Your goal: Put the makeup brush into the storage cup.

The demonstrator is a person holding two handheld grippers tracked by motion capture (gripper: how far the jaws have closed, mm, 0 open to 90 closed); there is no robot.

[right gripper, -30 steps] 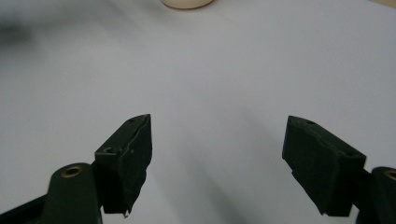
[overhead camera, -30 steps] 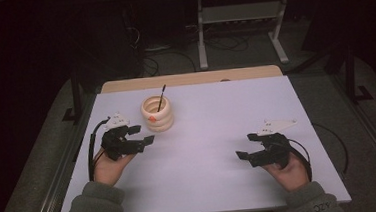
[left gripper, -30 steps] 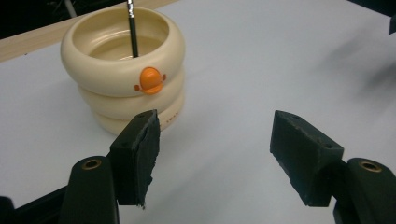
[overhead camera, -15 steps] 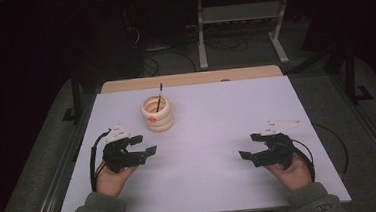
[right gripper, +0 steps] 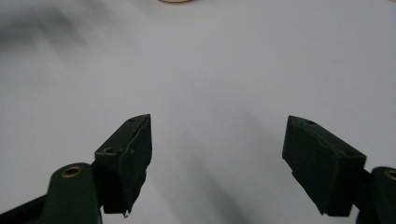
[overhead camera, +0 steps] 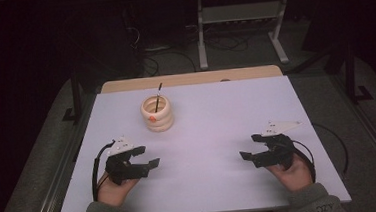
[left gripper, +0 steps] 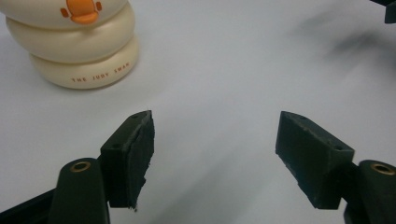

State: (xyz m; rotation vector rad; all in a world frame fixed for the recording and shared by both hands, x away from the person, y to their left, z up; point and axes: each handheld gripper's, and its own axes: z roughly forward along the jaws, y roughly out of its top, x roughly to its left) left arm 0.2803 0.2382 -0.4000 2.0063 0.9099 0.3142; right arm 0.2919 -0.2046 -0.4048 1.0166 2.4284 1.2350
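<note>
A cream holder (overhead camera: 157, 113) shaped like three stacked rings, with an orange mark on its side, stands on the white table top (overhead camera: 216, 114) left of centre. A thin black stick (overhead camera: 158, 95) leans out of it. My left gripper (overhead camera: 148, 156) rests near the front left, well short of the holder, which the left gripper view shows as the holder (left gripper: 79, 46) at upper left. The left gripper (left gripper: 215, 116) is open; its jaws have just been opening, with nothing between them. My right gripper (overhead camera: 248, 147) lies at the front right, and this right gripper (right gripper: 219, 117) is open over bare table.
A wooden strip (overhead camera: 189, 79) runs along the table's far edge. Beyond it stand a metal frame (overhead camera: 240, 17) and loose cables (overhead camera: 172, 57) on a dark floor. A black cable (overhead camera: 331, 143) loops from the right gripper toward the table's right edge.
My left hand has drawn back from the holder toward the front edge and sunk lower. The right hand has stayed put.
</note>
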